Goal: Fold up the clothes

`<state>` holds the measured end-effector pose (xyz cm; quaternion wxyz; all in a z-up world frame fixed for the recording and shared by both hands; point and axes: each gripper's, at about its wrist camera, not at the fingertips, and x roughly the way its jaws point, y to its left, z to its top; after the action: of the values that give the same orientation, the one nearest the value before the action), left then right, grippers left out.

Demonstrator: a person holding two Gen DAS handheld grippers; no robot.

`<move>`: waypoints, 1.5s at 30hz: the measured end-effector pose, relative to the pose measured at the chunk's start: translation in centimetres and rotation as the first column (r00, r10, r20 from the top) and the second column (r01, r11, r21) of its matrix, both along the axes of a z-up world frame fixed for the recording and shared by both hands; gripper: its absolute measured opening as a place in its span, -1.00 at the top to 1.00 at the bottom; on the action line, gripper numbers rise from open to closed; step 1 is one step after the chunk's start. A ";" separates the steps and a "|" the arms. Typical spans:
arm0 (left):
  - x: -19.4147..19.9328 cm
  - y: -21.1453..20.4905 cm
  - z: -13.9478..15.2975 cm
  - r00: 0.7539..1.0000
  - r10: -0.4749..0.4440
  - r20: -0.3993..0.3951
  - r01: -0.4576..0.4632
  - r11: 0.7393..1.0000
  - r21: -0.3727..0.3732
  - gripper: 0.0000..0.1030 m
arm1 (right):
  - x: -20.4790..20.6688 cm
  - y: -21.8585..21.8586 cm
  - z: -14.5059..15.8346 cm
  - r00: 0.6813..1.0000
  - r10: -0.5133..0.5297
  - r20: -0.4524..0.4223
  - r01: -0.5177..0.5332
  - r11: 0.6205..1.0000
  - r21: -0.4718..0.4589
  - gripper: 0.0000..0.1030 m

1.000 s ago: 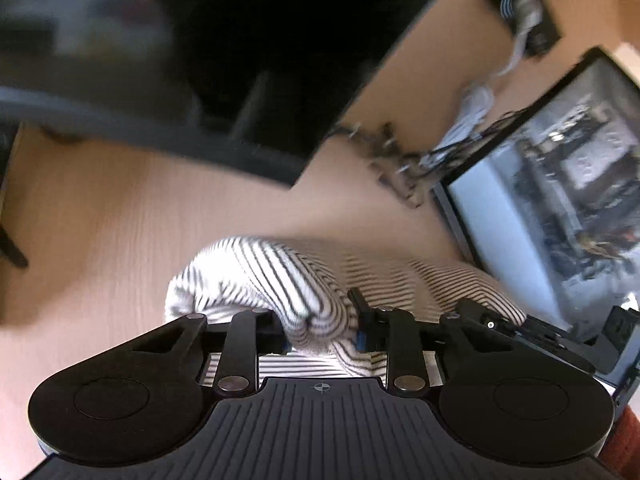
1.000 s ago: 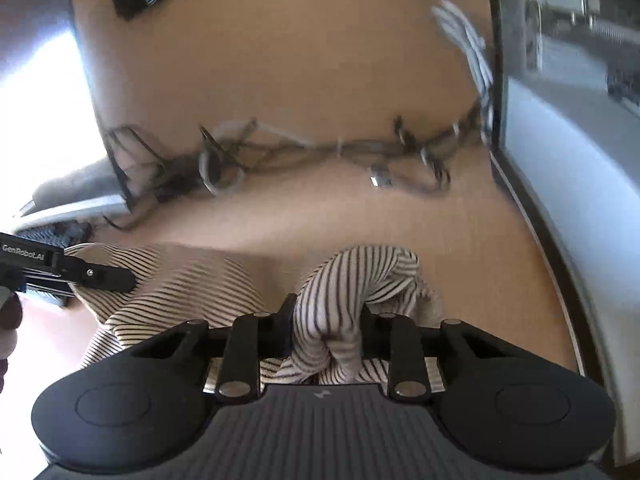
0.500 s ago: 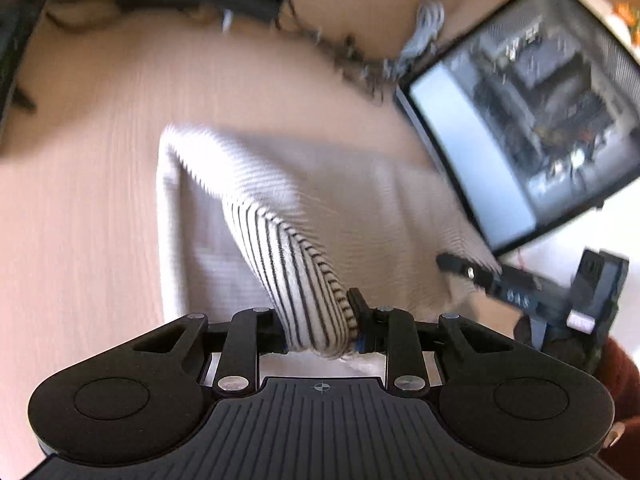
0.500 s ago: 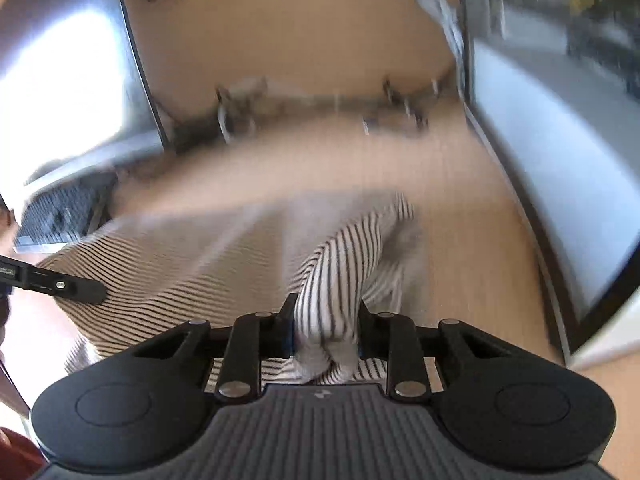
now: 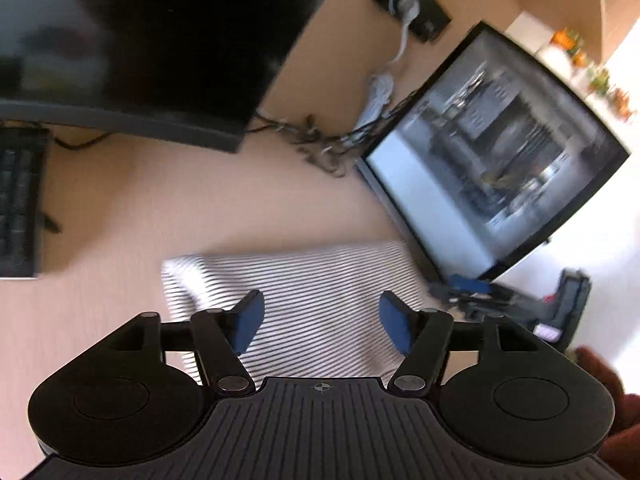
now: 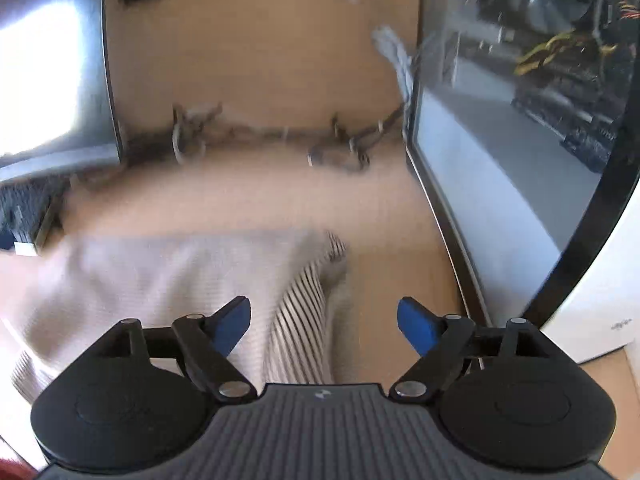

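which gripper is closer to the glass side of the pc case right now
Right. The right gripper hangs open over the striped garment's edge, right beside the PC case. The left gripper, also open, sits over the garment's middle, farther from it.

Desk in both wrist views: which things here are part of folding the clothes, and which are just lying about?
Part of the job:
striped black-and-white knit garment
left hand-held gripper, open
right hand-held gripper, open

Just lying about:
curved black monitor
glass-sided computer case
tangled dark cables
black keyboard
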<state>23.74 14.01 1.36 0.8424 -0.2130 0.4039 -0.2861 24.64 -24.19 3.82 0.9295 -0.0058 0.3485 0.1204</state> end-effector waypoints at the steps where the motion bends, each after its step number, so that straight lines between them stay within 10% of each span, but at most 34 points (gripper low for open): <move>1: 0.2 -0.6 -0.6 1.000 -0.019 -0.019 0.019 0.999 -0.032 -0.41 | 0.0 0.5 0.0 1.000 0.002 0.003 -0.002 1.000 0.025 -0.58; 8: 0.4 -5.0 -8.1 0.967 -0.073 -0.243 0.059 0.996 -0.064 -0.50 | 0.7 6.5 -2.0 0.986 0.165 -0.034 -0.165 0.986 -0.018 -0.74; 20: 4.7 -5.1 -7.3 0.963 0.174 -0.206 -0.189 0.981 -0.055 -0.55 | 1.5 4.9 -5.6 0.966 0.233 -0.115 -0.227 0.972 0.063 -1.00; 27: 8.1 -8.6 -5.5 0.964 0.243 -0.105 -0.226 0.962 0.155 -0.83 | -2.5 4.3 -4.2 0.905 0.410 -0.113 -0.389 0.906 0.169 -1.00; 34: 3.4 -10.7 -1.6 0.942 0.315 -0.118 -0.301 0.946 0.123 -0.73 | -2.2 0.0 -0.4 0.904 0.415 0.099 -0.421 0.906 0.042 -0.99; 38: 0.9 -12.8 -1.1 0.940 0.319 -0.123 -0.309 0.946 0.097 -0.21 | 1.0 -0.7 -2.0 0.911 0.408 0.067 -0.407 0.913 -0.027 0.15; 45: -0.6 -13.9 -4.2 0.905 0.390 -0.171 -0.372 0.919 0.127 -0.07 | 2.6 -0.7 -5.2 0.894 0.448 0.010 -0.448 0.894 -0.021 0.12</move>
<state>23.18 0.10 -2.83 0.8478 -0.2759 0.4467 -0.0753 27.22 -24.89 -1.41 0.8792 -0.0954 0.3323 0.3279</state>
